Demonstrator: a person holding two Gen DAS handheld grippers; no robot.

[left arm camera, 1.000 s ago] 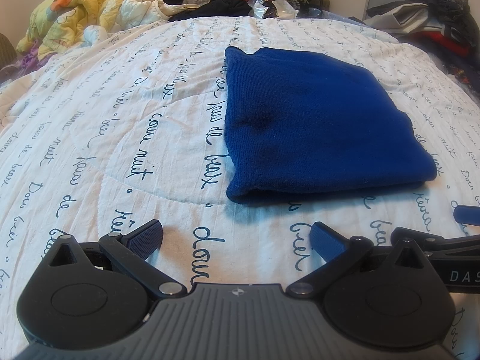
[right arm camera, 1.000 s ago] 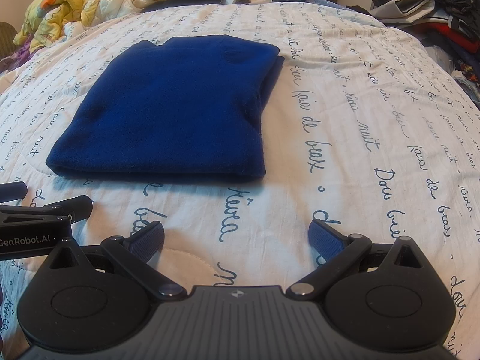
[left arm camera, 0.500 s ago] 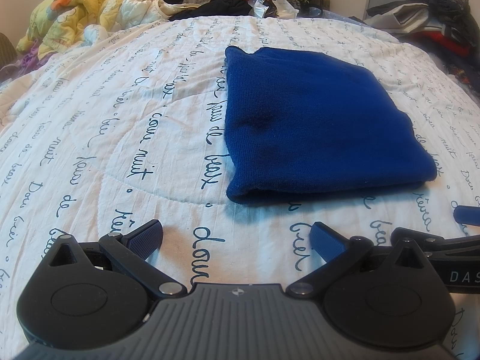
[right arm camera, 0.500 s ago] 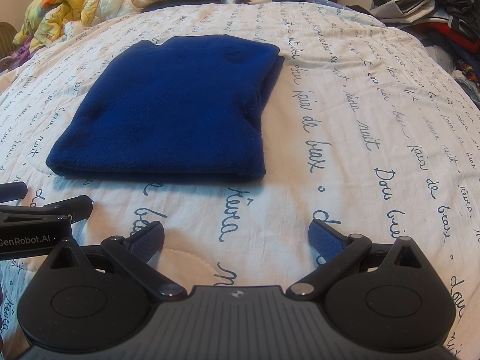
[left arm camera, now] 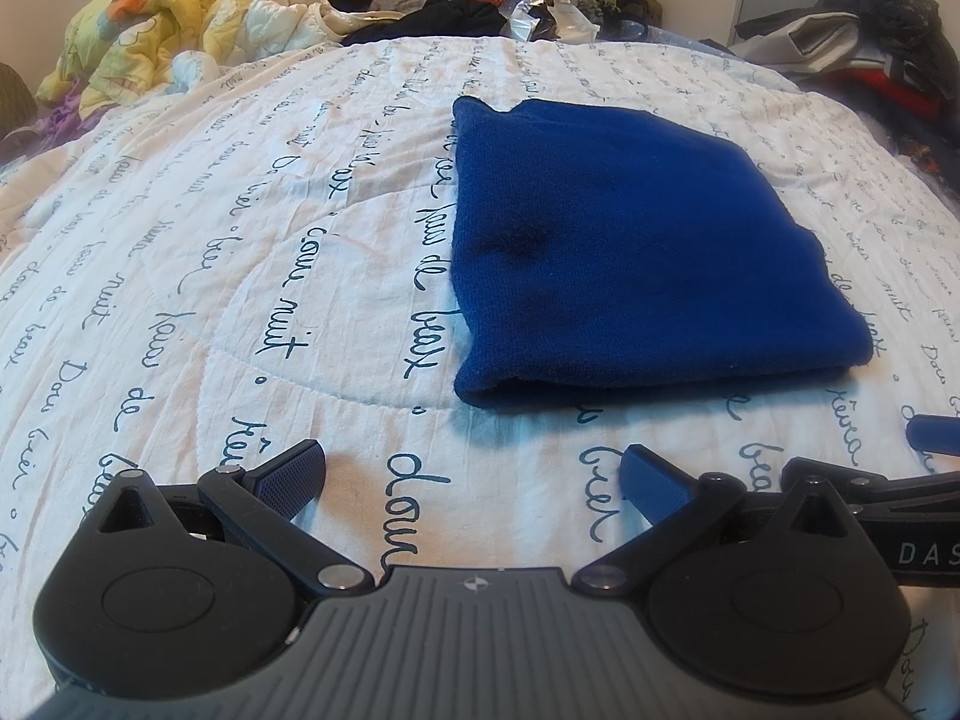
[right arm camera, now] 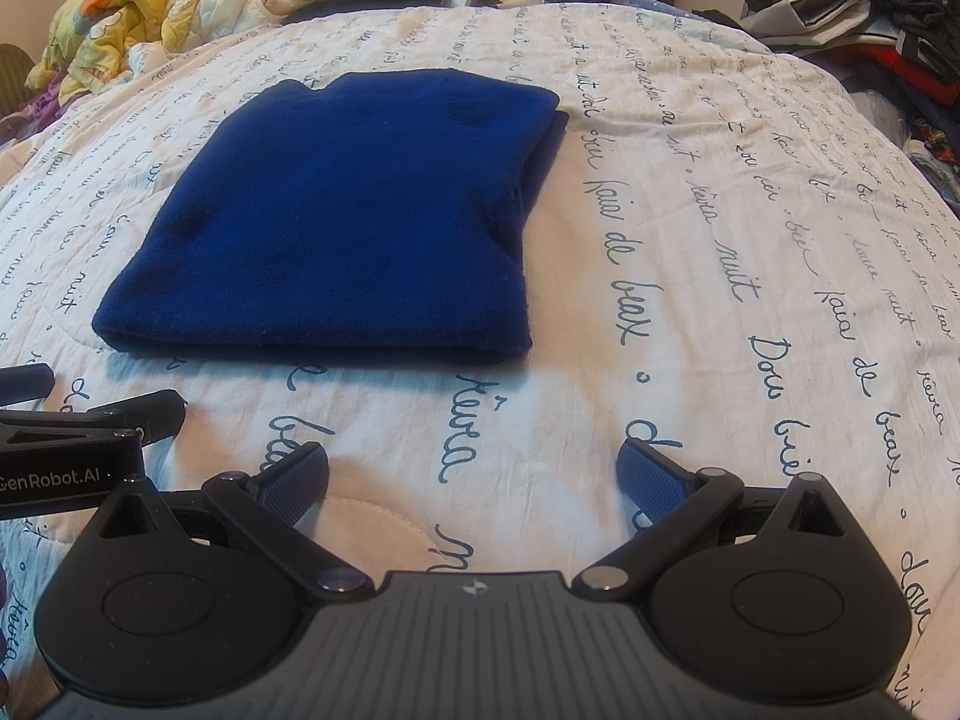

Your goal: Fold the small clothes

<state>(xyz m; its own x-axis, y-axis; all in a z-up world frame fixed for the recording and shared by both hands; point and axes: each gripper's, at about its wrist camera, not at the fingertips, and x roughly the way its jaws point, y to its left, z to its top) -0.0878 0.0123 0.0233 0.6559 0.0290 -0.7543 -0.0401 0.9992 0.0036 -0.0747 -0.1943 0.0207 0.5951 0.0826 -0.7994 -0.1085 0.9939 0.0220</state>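
**Nothing moved: a folded blue garment lay ahead of two idle grippers**

Nothing had shifted since the frames a second and half a second before; both grippers and the cloth sat just where they had been.

A small blue garment (left arm camera: 630,240) lay flat on a white quilt (left arm camera: 210,276) printed with dark cursive writing. It was already folded into a thick, tidy rectangle, its rounded fold edge facing the cameras.

From the left wrist view, the left gripper (left arm camera: 474,474) hovered just short of that near edge, jaws spread wide and holding nothing. From the right wrist view, the right gripper (right arm camera: 474,471) was likewise spread wide and empty, with the garment ahead and slightly to its left. The two tools sat side by side, each showing at the edge of the other's view. A jumble of clothes and bedding (left arm camera: 180,30) ran along the far side of the bed.

Judging by the neat shape, this piece was at or near its final fold. The next move would likely call for either one last fold or setting it aside and fetching another item.
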